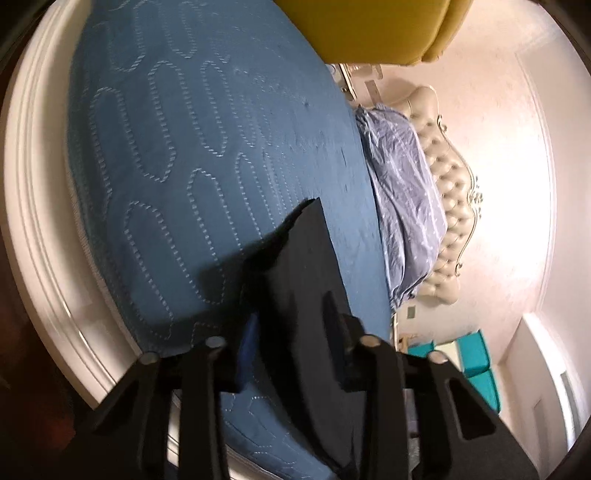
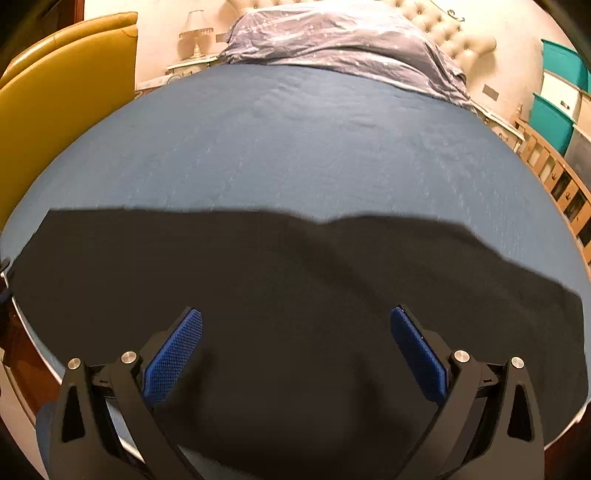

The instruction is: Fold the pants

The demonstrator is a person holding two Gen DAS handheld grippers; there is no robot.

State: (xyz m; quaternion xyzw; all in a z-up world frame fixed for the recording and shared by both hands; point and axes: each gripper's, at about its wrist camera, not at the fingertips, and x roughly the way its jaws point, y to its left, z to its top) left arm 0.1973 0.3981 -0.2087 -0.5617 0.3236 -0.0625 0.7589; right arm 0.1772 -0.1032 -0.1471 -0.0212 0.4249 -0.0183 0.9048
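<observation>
The black pants (image 2: pixel 295 295) lie spread across the near part of the blue bed cover (image 2: pixel 295 147). My right gripper (image 2: pixel 295 325) is open just above them, its blue pads (image 2: pixel 173 358) wide apart with nothing between. In the left wrist view, my left gripper (image 1: pixel 291 332) holds a lifted flap of the black pants (image 1: pixel 303 280) between its fingers; the cloth hides most of the pads. The quilted blue cover (image 1: pixel 184 166) lies below it.
A crumpled lilac duvet (image 2: pixel 343 40) lies at the head of the bed against a tufted cream headboard (image 1: pixel 447 184). A yellow chair (image 2: pixel 62 96) stands at the left. Teal boxes (image 2: pixel 554 92) and a wooden rail are at the right. A lamp (image 2: pixel 195 33) stands behind.
</observation>
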